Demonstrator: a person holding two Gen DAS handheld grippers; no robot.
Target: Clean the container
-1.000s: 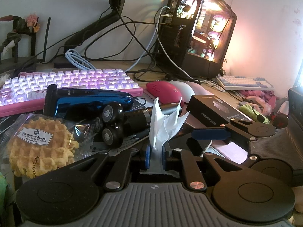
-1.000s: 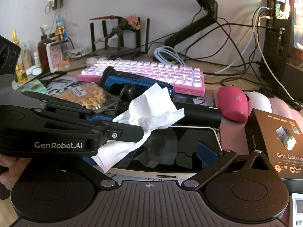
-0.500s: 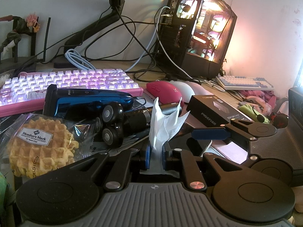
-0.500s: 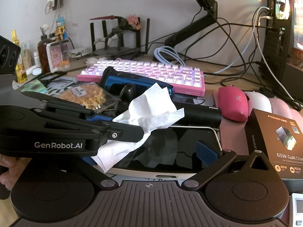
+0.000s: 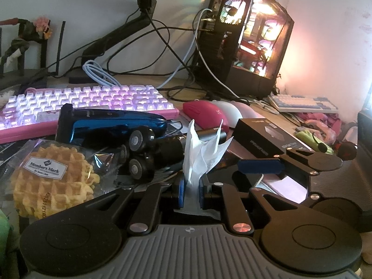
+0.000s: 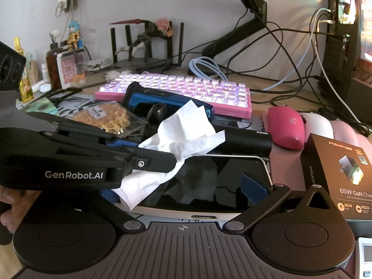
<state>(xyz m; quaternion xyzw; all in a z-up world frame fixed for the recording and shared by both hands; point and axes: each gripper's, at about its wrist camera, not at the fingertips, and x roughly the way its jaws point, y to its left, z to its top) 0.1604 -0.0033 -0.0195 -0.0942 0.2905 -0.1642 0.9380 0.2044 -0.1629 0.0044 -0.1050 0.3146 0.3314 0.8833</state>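
Tissue pinched over a dark glossy device amid desk clutter.

Risk: thin tissue tearing or slipping free, or snagging the shaver nearby. Left gripper nearly closed, clamping the tissue; right gripper spread wide around the device, whether pressing it unclear.

Desk clutter, surfaces noted.
Tissue: thin white paper, crumpled. Tablet: glossy black glass, white rim. Shaver case: shiny blue plastic. Waffle wrapper: clear crinkled film. Charger box: matt black card. Keyboard: translucent keycaps, pink plastic frame.
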